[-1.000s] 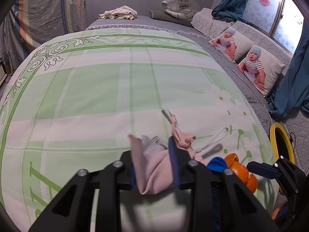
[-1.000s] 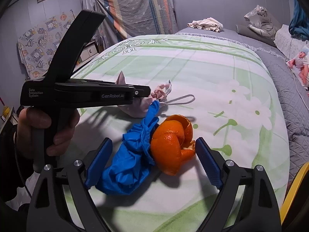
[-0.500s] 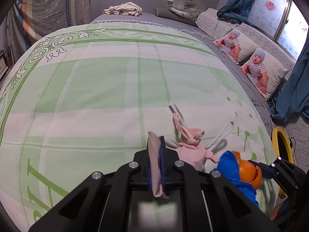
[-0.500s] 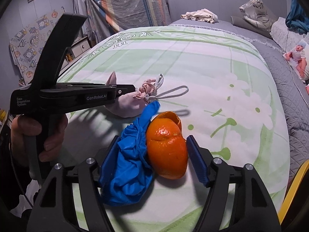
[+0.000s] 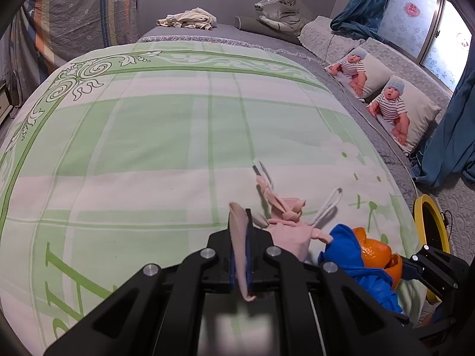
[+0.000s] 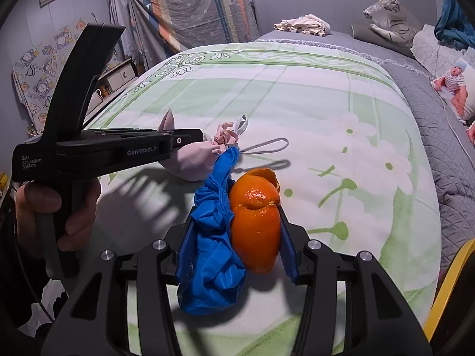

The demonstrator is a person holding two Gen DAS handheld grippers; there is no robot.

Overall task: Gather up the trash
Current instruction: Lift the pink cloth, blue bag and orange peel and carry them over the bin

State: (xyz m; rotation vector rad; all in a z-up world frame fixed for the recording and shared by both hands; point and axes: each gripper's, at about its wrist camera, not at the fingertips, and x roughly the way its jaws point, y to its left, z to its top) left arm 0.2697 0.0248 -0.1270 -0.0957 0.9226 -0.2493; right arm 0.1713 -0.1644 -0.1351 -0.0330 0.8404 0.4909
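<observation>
So both grabs are looking pretty much done here. The left tongs (image 5: pixel 241 255) are clamping down on a flap of the pink face mask (image 5: pixel 289 231), with the pads pressed flat against the fabric and a bit of it poking up above them. The rest of the mask, knotted with its white ear loop (image 6: pixel 267 145) trailing out, is lying on the bed (image 5: pixel 148 148).

The right tongs (image 6: pixel 237 249) are squeezing two things at once: the crumpled blue glove (image 6: pixel 212 249) on one side and the orange peel (image 6: pixel 256 216) right beside it, touching it. Both are sitting wedged between the pads and seem to be resting on the bed, so I'd say nothing is lifted clear yet.

Taking the peel as the landmark: the glove is pressing right against it, the mask is lying just beyond the glove's far end, and the ear loop is curling out a little past that.

What's left, as far as I can tell: lifting all three bits off and dropping them somewhere. There's a yellow rim (image 5: pixel 430 225) peeking in past the bed edge near the peel, possibly a bin, but I can't say for sure. No other trash is showing on the bed.
</observation>
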